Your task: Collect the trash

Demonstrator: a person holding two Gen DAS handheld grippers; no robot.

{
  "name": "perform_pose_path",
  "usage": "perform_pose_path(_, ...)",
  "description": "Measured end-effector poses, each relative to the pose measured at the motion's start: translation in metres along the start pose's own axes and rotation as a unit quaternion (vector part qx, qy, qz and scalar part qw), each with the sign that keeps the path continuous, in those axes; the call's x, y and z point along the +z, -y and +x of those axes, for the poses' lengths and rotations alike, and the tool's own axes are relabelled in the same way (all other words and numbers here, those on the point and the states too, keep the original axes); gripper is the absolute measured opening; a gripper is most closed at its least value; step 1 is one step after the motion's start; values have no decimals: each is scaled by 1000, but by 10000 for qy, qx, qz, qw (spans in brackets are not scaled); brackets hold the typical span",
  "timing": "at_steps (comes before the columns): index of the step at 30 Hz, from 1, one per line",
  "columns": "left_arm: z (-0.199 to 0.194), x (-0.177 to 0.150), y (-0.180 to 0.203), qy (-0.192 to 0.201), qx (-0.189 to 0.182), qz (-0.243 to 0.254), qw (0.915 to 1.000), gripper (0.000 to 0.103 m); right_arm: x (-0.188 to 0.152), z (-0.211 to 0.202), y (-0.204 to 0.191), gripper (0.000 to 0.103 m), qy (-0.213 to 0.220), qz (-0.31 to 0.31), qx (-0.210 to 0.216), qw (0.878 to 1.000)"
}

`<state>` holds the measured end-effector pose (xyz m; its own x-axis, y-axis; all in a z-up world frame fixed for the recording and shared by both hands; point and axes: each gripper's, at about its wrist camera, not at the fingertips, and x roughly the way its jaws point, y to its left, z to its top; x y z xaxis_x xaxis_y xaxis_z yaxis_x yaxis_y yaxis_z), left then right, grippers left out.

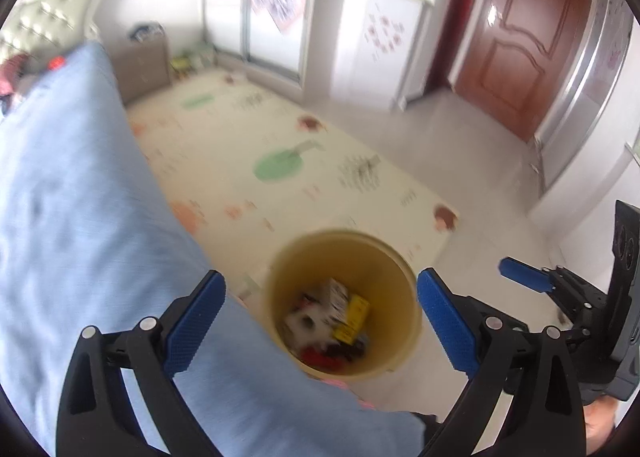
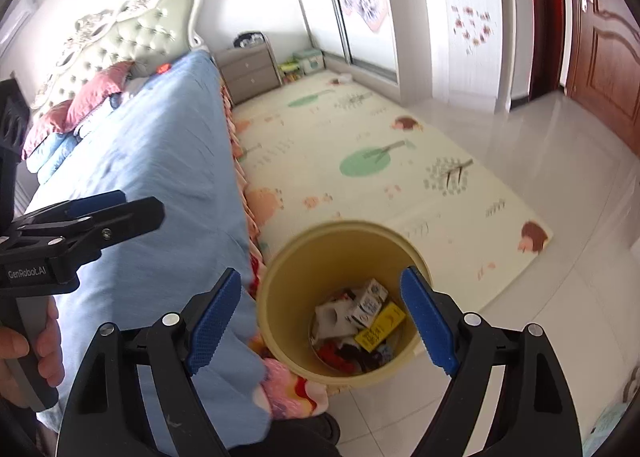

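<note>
Both tools are hanging released, nothing between the blue pads on either one. Left tool [image 1: 320, 315] is pointing down over the bin [image 1: 344, 253], with its fingers [image 1: 196, 323] spread wide to either side of the rim as that camera sees it. Right tool [image 2: 320, 315] is doing the same from just beside it, fingers [image 2: 428, 323] wide, framing the bin [image 2: 340, 253] from above. Neither is touching the bin as far as I can tell.

Judging by that, both are sitting over the opening because a drop just went in or the next pick hasn't started; no trash is gripped right now.

Bin is standing upright on the floor [image 2: 540, 161], mouth facing up, long axis vertical, tucked against the side edge of the bed [image 2: 160, 161] near its foot end, at the near edge of the play mat [image 2: 360, 129]. It's acting as the collection point right beside the bed.

Trash [image 2: 368, 321] is lying at the bottom: a white carton and a yellow box next to it, both tilted, plus crumpled white, red and dark scraps. Left view is blurred, so details come from the right.
</note>
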<state>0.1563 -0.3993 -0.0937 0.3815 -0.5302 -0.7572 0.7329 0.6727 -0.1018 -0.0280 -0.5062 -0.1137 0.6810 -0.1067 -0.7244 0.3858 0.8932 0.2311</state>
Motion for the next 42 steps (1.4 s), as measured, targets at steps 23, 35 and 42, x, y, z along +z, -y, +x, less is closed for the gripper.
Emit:
perform_pose_path(23,-209,-116,-172,1801,2111,-1274,9523,96,-11,-26,-241,83,925,-1499,1343,9752)
perform_pose_path(35,-268,-177,-236,1959,2835,-1842,9205,97,-37,-24,-343,84,1069,-1952,1789,9584)
perform_pose_path(42,-283,-185,-246,2133,3054,-1895,9085,99,-39,-24,-364,87,1113,-2053,1858,9544)
